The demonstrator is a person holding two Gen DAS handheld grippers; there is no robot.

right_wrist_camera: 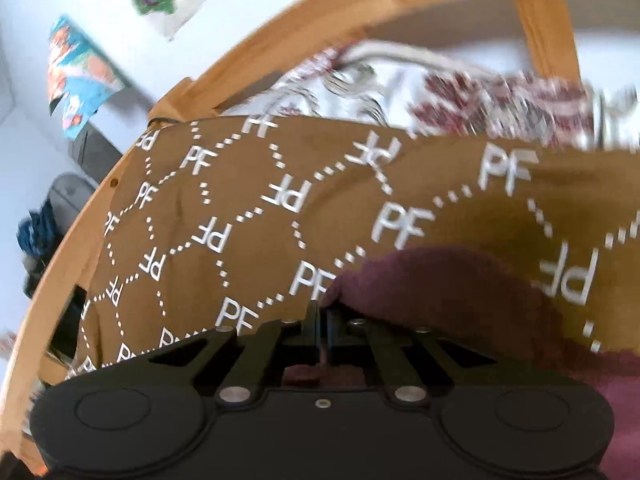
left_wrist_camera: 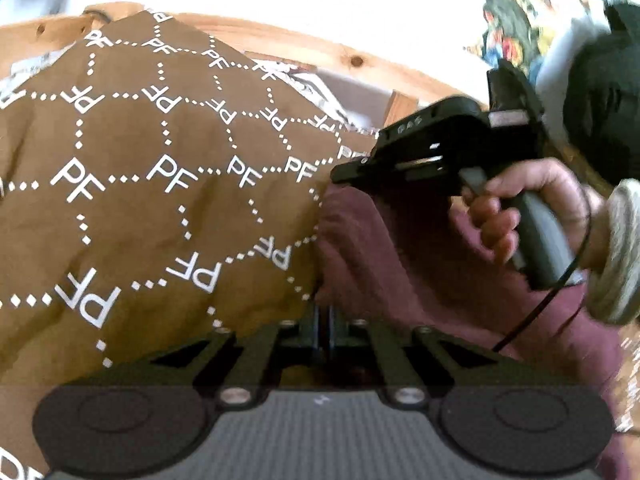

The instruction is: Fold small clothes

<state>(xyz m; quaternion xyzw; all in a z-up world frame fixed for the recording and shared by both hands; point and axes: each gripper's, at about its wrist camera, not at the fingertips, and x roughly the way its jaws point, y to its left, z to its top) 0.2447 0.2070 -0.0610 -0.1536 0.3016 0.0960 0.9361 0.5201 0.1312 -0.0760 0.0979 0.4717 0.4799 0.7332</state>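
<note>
A small maroon garment [left_wrist_camera: 400,264] lies on a brown cloth [left_wrist_camera: 140,208] printed with white "PF" letters. In the left wrist view my left gripper [left_wrist_camera: 324,314] is shut, its fingers pinching the garment's near left edge. Further back, a hand [left_wrist_camera: 516,208] holds my right gripper [left_wrist_camera: 340,174], whose tip rests on the garment's far edge. In the right wrist view my right gripper [right_wrist_camera: 322,314] is shut on the maroon garment [right_wrist_camera: 440,292], and a strip of its fabric shows between the fingers. The rest of the garment bunches up to the right.
A curved wooden rail [right_wrist_camera: 280,40] borders the brown cloth [right_wrist_camera: 240,208], with a red-and-white patterned textile [right_wrist_camera: 480,100] beyond it. Colourful pictures [right_wrist_camera: 76,76] hang on the white wall. A pale knitted sleeve cuff [left_wrist_camera: 616,256] and a thin black cable [left_wrist_camera: 560,288] are at the right.
</note>
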